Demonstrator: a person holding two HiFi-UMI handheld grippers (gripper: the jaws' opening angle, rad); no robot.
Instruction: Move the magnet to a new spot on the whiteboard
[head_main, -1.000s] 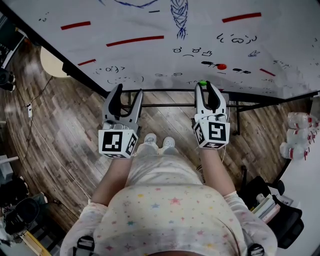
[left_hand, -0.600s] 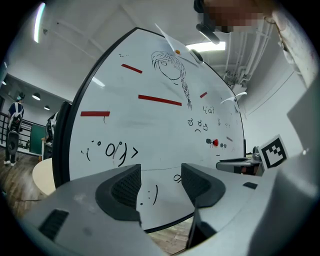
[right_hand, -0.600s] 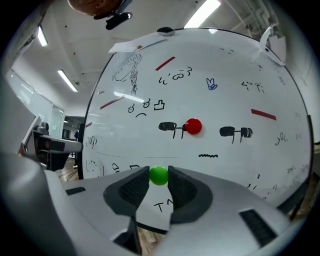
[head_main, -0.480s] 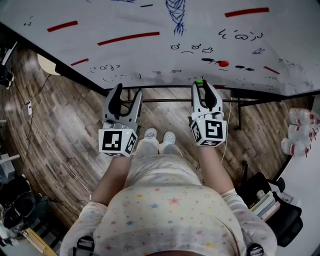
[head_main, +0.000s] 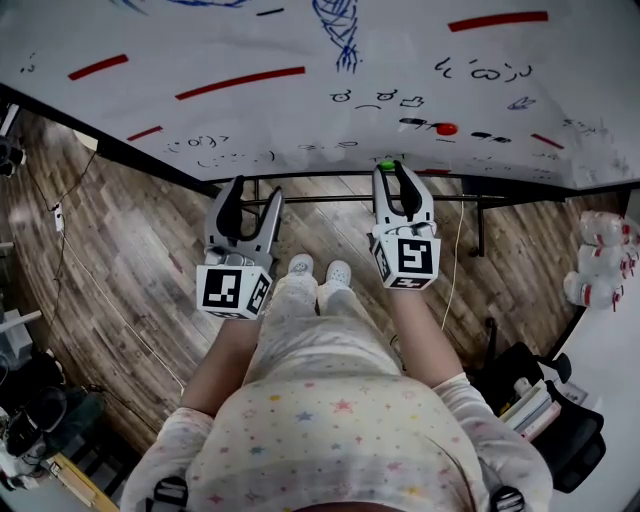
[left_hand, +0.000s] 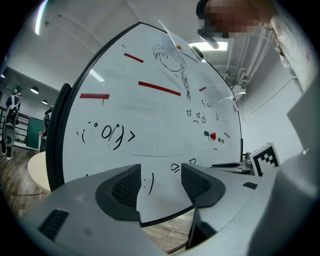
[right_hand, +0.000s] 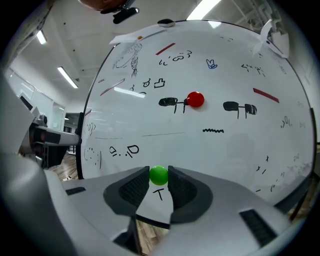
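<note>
Whiteboard (head_main: 300, 110) surface fills the space ahead of both my tongs, glossy white and scribbled with black doodles, red dashes and a blue braid-like sketch (head_main: 340, 25). My right gripper (head_main: 397, 168) is clamped on the green magnet (head_main: 386, 164), a small smooth ball pinched between the ribbed dark pads near the board's lower edge, just above a black "T" mark. From the right gripper view the green magnet (right_hand: 159, 174) sits at the very tips of the jaws; whether it touches the board I cannot tell. Up and to the right of it on the board a red magnet (right_hand: 195, 99), round and shiny, sits between two black smudged marks, well apart from the green one.

My left gripper (head_main: 255, 188) hangs beside the right one, lower and further from the board. Its jaws stand wide with only the board's dark rim showing between them in the left gripper view. Below the board runs a dark metal stand bar (head_main: 330, 205), and under everything lies a wooden plank floor (head_main: 130, 240) with my pale shoes (head_main: 318, 270) between the tongs.
</note>
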